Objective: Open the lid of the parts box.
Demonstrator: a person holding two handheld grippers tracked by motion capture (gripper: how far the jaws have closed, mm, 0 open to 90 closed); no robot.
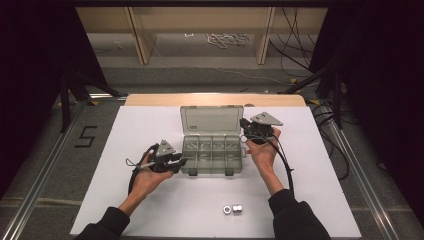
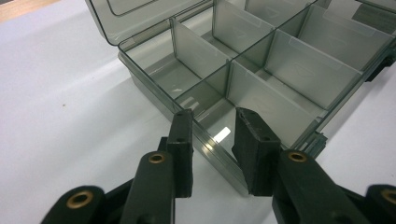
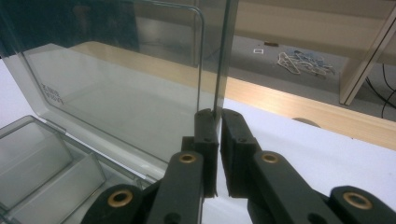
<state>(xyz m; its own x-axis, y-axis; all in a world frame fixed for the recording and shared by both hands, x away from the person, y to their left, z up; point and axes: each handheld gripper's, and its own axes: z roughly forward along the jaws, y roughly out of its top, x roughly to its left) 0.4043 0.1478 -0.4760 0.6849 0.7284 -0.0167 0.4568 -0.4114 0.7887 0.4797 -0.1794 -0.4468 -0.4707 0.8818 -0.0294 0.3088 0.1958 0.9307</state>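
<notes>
Right gripper view: our right hand-held gripper pinches the clear smoky plastic organiser box's lid edge; it could slip. Left hand-held gripper straddles the front wall, unclamped.

Compartment box is showing smoke-grey, see-through plastic, its lid matching. Both grippers, left gripper and right gripper, are showing black with brass-coloured rivets and grey top plates. Table is showing plain white, its far edge pale wood. Two nuts near the front edge are gleaming silver.
</notes>
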